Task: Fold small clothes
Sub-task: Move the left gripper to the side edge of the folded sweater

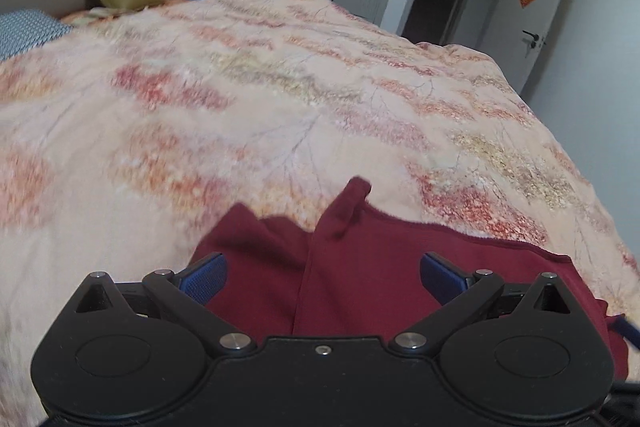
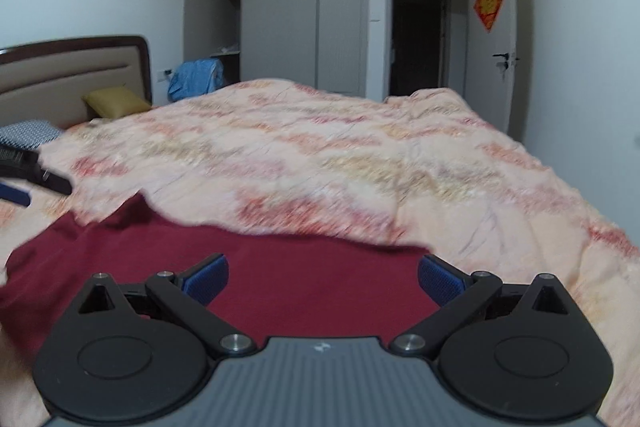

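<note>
A dark red garment (image 1: 360,267) lies spread on the floral bedspread (image 1: 260,87), with a small fold of cloth sticking up at its far edge. My left gripper (image 1: 322,277) hovers just over its near part, open, blue pads wide apart and nothing between them. In the right wrist view the same red garment (image 2: 280,267) lies flat below my right gripper (image 2: 322,279), which is also open and empty. The left gripper's tip (image 2: 36,175) shows at the left edge of the right wrist view, beyond the garment's left corner.
A headboard (image 2: 60,75), an olive pillow (image 2: 116,101) and a patterned pillow (image 2: 24,133) are at the bed's far left. Blue cloth (image 2: 196,75) hangs by the grey wardrobe (image 2: 300,19). A dark doorway (image 2: 420,35) and a white door (image 2: 492,59) stand beyond the bed's right side.
</note>
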The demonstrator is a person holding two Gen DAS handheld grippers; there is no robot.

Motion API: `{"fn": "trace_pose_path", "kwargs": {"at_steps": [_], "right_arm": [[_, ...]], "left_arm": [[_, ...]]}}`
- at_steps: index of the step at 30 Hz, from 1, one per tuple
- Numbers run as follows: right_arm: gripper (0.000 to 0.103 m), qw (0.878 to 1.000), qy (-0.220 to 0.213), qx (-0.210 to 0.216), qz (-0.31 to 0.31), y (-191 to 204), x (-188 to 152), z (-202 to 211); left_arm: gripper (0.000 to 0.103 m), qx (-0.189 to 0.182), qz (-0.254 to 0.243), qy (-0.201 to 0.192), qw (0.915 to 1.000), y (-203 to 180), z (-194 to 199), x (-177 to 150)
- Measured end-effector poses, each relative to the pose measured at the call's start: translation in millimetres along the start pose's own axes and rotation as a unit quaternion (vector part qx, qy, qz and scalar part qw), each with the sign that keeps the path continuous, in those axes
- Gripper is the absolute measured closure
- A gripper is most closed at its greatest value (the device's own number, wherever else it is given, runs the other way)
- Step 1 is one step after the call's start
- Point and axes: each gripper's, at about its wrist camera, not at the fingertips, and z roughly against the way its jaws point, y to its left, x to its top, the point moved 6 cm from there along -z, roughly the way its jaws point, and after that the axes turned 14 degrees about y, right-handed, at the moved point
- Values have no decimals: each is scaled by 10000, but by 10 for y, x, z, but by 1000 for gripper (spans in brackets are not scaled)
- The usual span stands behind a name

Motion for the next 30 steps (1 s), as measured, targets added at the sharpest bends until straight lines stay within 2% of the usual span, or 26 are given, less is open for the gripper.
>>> {"fn": "trace_pose_path", "kwargs": {"at_steps": [4, 8, 12, 15, 16, 20, 23, 30], "right_arm": [[0, 9992, -153, -355, 45, 271, -230, 37], [0, 9979, -418, -472, -108, 359, -283, 99], [0, 9982, -293, -519, -111, 442, -357, -54], [0, 9997, 176, -174, -64, 531, -481, -298], [0, 9997, 185, -153, -108, 526, -530, -359], [0, 9988, -231, 211, -384, 440, -693, -440], [0, 9983, -251, 293, -436, 419, -701, -423], [0, 9985, -267, 241, -419, 445, -723, -411]], "left_arm": [[1, -42, 362, -211, 9991, 169, 139, -249], [1, 98, 713, -781, 9943, 334, 375, -567], [1, 279, 1016, -1226, 9869, 387, 501, -877], [1, 239, 1161, -1077, 9871, 363, 412, -1048], [1, 209, 1153, -970, 9884, 347, 353, -1094], [1, 244, 1239, -622, 9900, 346, 138, -1283], [1, 190, 1461, -706, 9866, 390, 123, -1388], [1, 112, 1509, -878, 9846, 399, 221, -1360]]}}
